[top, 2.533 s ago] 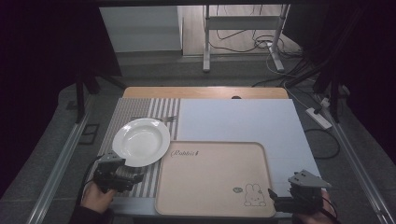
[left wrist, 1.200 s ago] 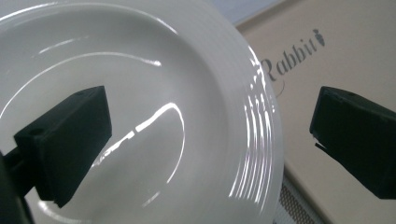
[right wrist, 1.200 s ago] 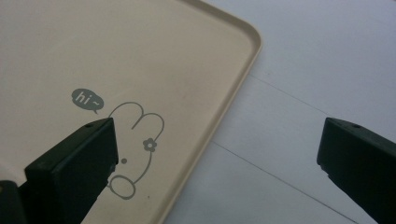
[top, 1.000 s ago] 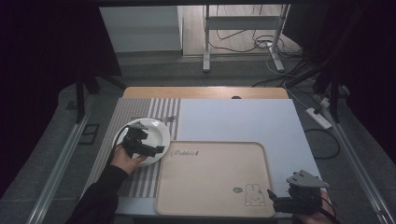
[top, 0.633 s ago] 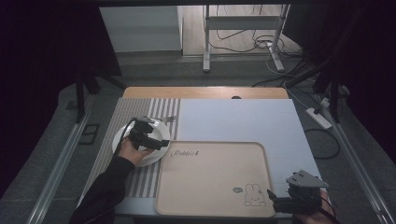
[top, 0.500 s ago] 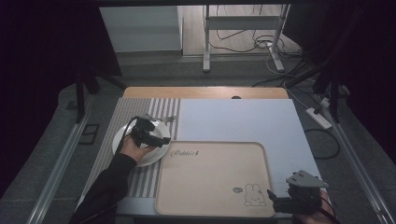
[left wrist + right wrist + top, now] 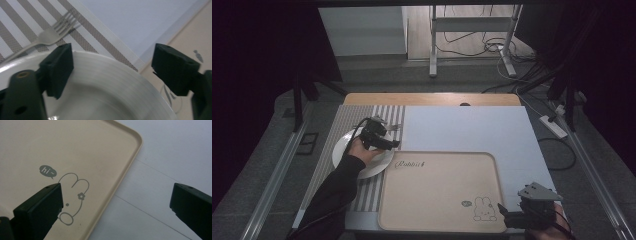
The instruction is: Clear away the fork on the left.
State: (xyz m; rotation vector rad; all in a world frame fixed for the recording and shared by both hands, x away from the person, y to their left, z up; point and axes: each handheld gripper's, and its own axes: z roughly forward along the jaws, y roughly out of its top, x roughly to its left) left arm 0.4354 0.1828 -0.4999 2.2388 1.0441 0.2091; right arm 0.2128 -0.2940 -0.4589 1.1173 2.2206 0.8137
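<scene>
A white plate [image 7: 343, 151] lies on a striped placemat [image 7: 357, 116] at the table's left. My left gripper [image 7: 391, 144] hovers over the plate's far right rim [image 7: 117, 82], pointing toward the tray. Its jaws have just been closing and still stand apart, with the rim under the gap and neither pad touching it. A metal fork [image 7: 50, 35] rests on the placemat just beyond the plate. My right gripper [image 7: 505, 215] is open over the front right corner of the beige tray [image 7: 437, 200]; nothing is between its jaws [image 7: 117, 202].
The tray carries a rabbit drawing [image 7: 72, 195] and sits on a pale sheet [image 7: 467, 127] that covers the table's right part. A wooden strip [image 7: 432, 99] runs along the far edge. Dark floor, cables and a stand lie beyond.
My left hand has come from the table's front left onto the plate and drifted right toward its far rim, and its jaws are narrower. The right gripper has stayed put.
</scene>
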